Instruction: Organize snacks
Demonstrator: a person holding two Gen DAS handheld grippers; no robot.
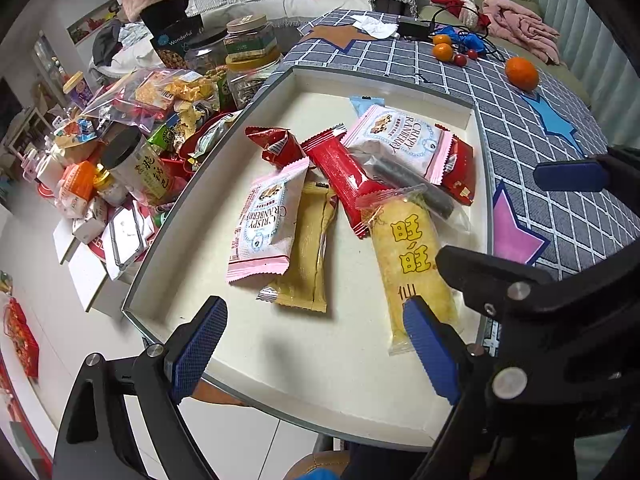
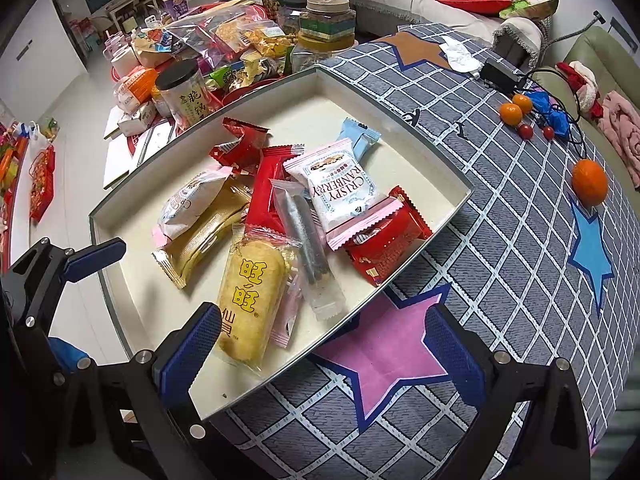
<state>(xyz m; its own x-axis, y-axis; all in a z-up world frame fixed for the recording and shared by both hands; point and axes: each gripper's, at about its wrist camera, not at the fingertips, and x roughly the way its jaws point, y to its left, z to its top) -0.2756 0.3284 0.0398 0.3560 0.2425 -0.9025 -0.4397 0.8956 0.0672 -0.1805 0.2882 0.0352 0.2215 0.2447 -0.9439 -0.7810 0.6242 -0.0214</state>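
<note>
A cream-white tray [image 2: 120, 288] with a grey rim sits on a grey cloth [image 2: 500, 208] gridded in white, printed with pink, blue and brown stars. In the tray lie a yellow rice-cracker pack [image 2: 250, 300], red wrappers [image 2: 384, 248], pink-edged white cranberry packs [image 2: 340, 192] and a gold bar [image 2: 204, 232]. Oranges [image 2: 589, 182] dot the right of the frame.

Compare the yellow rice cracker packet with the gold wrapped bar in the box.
The yellow rice cracker packet is clear film with bold yellow characters; the gold bar is opaque and shows no print. The cracker packet lies on top, its upper end overlapping the red wrapper; the gold bar is partly under a Crispy Cranberry packet. Both lie flat in the box.
</note>
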